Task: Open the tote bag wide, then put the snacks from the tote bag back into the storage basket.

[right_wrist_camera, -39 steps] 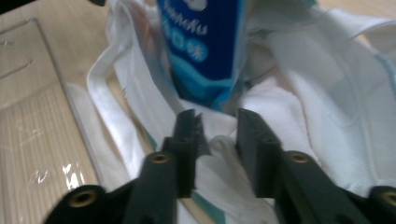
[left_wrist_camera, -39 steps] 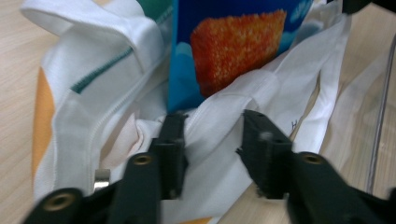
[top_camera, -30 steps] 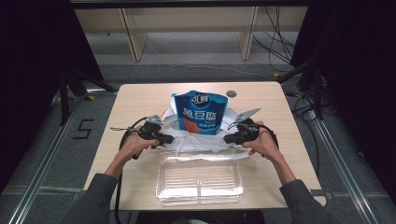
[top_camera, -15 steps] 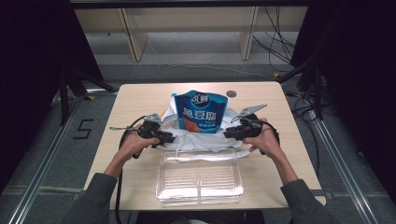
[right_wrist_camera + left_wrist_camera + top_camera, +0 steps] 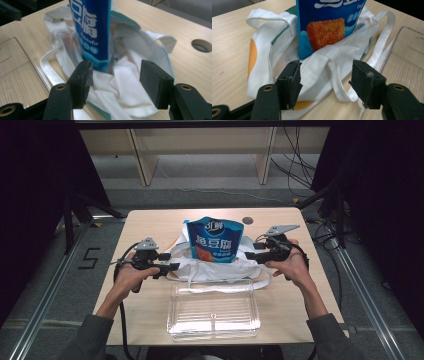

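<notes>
White tote (image 5: 212, 265) lies slumped mid-table around the upright blue pouch (image 5: 216, 239). Both grippers, left (image 5: 170, 266) and right (image 5: 252, 253), have drawn slightly outward, jaws apart and empty, seemingly just released; tray (image 5: 214, 332) waits nearby.

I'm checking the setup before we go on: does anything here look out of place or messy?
Only the white tote bag: it lies crumpled around the upright blue snack pouch, and one strap trails over the rim of the clear tray. Nothing looks spilled or damaged.
</notes>
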`<act>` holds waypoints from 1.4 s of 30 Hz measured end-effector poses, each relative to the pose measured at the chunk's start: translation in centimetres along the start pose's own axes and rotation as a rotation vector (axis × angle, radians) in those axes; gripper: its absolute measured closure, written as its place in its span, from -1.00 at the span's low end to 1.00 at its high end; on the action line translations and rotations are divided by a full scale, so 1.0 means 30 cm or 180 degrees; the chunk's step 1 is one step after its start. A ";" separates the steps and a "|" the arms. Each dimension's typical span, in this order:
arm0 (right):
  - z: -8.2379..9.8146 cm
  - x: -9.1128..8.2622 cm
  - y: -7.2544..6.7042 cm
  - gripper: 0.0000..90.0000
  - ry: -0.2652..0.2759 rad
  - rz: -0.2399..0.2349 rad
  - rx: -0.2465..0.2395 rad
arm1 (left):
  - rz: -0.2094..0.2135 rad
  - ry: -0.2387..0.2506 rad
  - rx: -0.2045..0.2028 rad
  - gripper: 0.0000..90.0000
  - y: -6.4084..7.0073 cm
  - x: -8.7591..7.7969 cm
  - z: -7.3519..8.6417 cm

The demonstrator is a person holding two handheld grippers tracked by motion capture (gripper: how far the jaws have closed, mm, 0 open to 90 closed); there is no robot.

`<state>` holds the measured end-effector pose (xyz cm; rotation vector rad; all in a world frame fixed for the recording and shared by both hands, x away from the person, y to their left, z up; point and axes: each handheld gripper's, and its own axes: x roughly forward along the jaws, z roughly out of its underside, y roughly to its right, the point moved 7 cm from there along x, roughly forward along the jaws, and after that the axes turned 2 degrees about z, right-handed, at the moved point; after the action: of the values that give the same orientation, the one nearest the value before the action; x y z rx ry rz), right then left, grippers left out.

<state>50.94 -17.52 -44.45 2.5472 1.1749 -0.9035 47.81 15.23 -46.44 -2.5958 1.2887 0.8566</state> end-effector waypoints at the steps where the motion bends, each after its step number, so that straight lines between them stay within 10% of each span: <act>1: -0.006 -0.007 0.008 -0.05 0.0017 0.0056 -0.0046 | -0.0021 0.0016 -0.0032 -0.13 0.007 -0.011 0.009; 21: -0.050 -0.045 -0.011 -0.32 0.0031 0.0202 -0.0254 | -0.0470 -0.0175 -0.0123 -0.44 0.108 -0.104 0.300; 42: -0.166 -0.063 -0.042 -0.42 -0.0148 0.0319 -0.0410 | -0.0724 -0.0251 -0.0186 -0.45 0.086 -0.140 0.399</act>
<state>51.29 -15.81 -39.24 2.4452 1.0464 -0.8312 38.62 20.63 -53.80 -2.6564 0.9392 0.9558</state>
